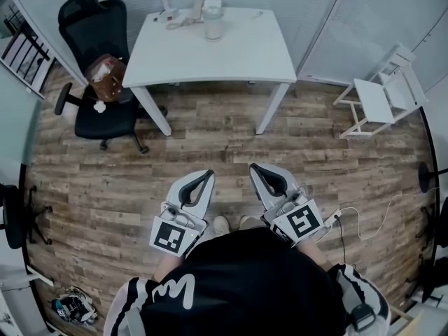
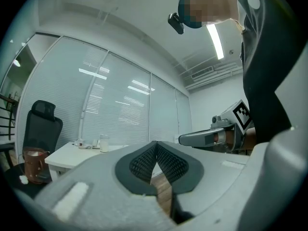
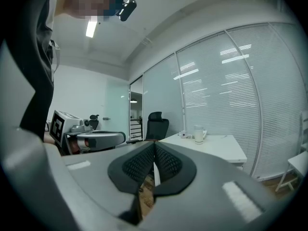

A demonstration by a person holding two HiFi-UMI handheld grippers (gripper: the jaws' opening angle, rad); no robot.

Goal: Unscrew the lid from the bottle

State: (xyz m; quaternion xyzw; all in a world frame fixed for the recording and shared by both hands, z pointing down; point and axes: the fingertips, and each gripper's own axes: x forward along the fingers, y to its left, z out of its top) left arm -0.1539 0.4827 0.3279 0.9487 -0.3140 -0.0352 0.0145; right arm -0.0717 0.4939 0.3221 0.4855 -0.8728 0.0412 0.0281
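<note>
Left gripper: my left gripper (image 1: 208,176) pointed level over the wooden floor (image 1: 210,128), low and close in front of me. Its jaws were pressed fully together, the ribbed pads meeting with nothing between them (image 2: 155,147).
Right gripper: my right gripper (image 1: 255,168) was just beside the left one, also level. Its jaws were closed tight on themselves and empty (image 3: 154,146).
Bottle: the bottle (image 1: 214,24) stood upright at the far edge of the desk (image 1: 245,58), well apart from both sets of jaws, straight ahead and roughly between the lines they pointed along. Neither gripper touched it. The left gripper view had it left of my jaws (image 2: 104,142); the right gripper view had it right of them (image 3: 198,134).
Beside the bottle: small items (image 1: 175,16) lay just to its left; I could not tell what they were.
Room, left: a black office chair (image 1: 91,19) with a brown bag (image 1: 106,77) on its seat.
Room, right: a white chair (image 1: 381,96) near the wall.
</note>
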